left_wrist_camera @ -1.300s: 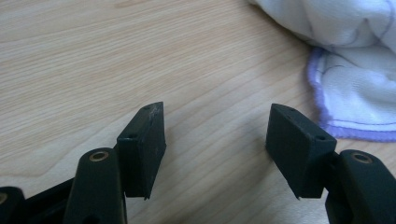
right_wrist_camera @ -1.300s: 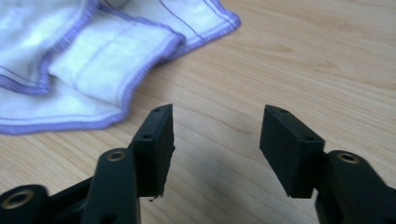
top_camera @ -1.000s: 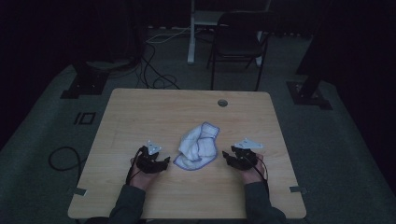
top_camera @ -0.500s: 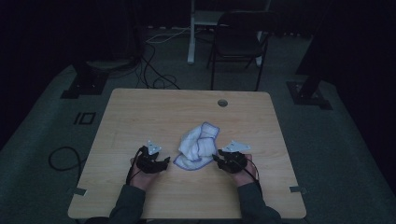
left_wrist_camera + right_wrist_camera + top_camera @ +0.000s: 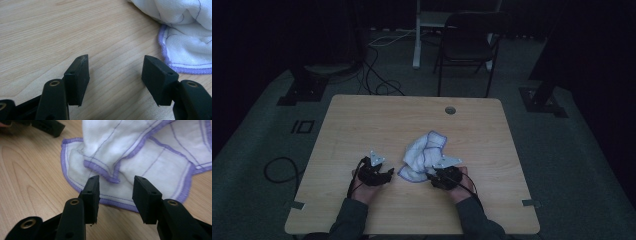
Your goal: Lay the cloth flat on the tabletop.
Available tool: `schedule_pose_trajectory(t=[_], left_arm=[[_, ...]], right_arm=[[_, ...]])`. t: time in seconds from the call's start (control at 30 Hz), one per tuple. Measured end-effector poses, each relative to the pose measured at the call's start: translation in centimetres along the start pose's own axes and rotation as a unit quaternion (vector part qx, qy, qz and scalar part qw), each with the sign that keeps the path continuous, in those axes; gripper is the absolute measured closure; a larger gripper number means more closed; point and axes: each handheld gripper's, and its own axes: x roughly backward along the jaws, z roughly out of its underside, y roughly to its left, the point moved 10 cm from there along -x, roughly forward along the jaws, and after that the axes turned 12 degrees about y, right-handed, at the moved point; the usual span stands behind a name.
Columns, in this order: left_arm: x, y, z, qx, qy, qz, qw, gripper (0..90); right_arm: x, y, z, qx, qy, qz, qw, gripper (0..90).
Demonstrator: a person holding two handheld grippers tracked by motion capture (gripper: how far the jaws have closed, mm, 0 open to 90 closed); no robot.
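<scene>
1. The table (image 5: 362, 120) carries a crumpled white cloth (image 5: 422, 152) with purple edging, right of centre toward the near side, its long axis running from near-left to far-right.
2. The right tongs (image 5: 431, 176) sit at the cloth's near edge; their jaws have just been opening and stand apart over the purple hem (image 5: 117, 203), pressing nothing.
3. The left tongs (image 5: 388, 174) rest open on bare wood, the cloth's near-left corner (image 5: 185, 50) just beside them to the right.
4. The right hand is nearer.
</scene>
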Motion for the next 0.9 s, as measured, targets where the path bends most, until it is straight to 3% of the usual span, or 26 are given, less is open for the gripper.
schedule_pose_trajectory(t=[0.1,0.23,0.33,0.43,0.6,0.77,0.9], left_arm=[[0.2,-0.1,0.0,0.003,-0.005,0.003,1.0,48.0],[0.9,-0.7,-0.6,0.001,-0.032,0.021,0.9993,51.8],[1.1,-1.5,-0.8,0.006,-0.037,0.056,0.9977,51.9],[0.9,-2.4,-0.9,-0.007,-0.034,0.067,0.9971,54.5],[0.7,-3.7,-0.8,-0.023,-0.025,0.074,0.9967,69.6],[0.7,-4.8,-0.9,-0.039,-0.025,0.085,0.9953,73.7],[0.3,-5.7,-0.8,-0.047,-0.017,0.095,0.9942,76.6]], right_arm=[[-0.5,0.5,-0.1,0.009,0.006,0.0,0.9999,56.4],[-1.1,0.7,-0.3,0.01,0.008,-0.003,0.9999,56.2],[-1.5,0.7,-0.3,0.011,0.011,-0.002,0.9999,58.5],[-1.7,0.7,-0.4,0.011,0.012,-0.002,0.9999,63.3],[-1.8,0.4,-0.7,0.007,0.008,-0.001,0.9999,72.9],[-1.3,0.1,-0.9,0.005,-0.005,0.006,1.0,85.4],[-0.8,-0.3,-1.2,0.005,-0.017,0.012,0.9998,88.5]])
